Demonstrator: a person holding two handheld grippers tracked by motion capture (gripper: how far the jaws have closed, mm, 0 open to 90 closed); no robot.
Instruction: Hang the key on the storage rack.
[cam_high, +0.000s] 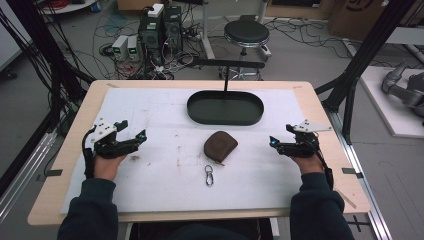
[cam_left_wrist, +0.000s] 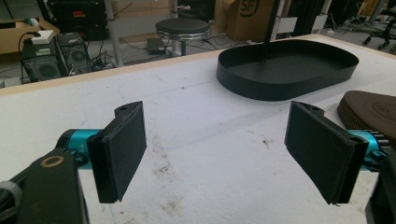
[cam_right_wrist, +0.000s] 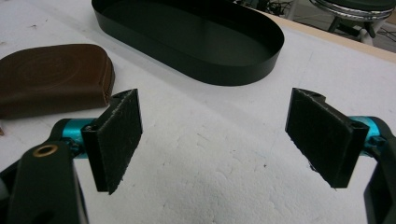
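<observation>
The tabletop (cam_high: 150, 110) carries an empty black oval tray (cam_high: 225, 108) at the far centre. Just before it lies a brown pouch (cam_high: 220, 145): probably soft and light; grip across its body. Nearest, a small metal clip (cam_high: 209, 175): rigid, likely slippery; pinch its loop. Left tongs (cam_high: 134, 131) and right tongs (cam_high: 280, 136) are both released, holding nothing.
</observation>
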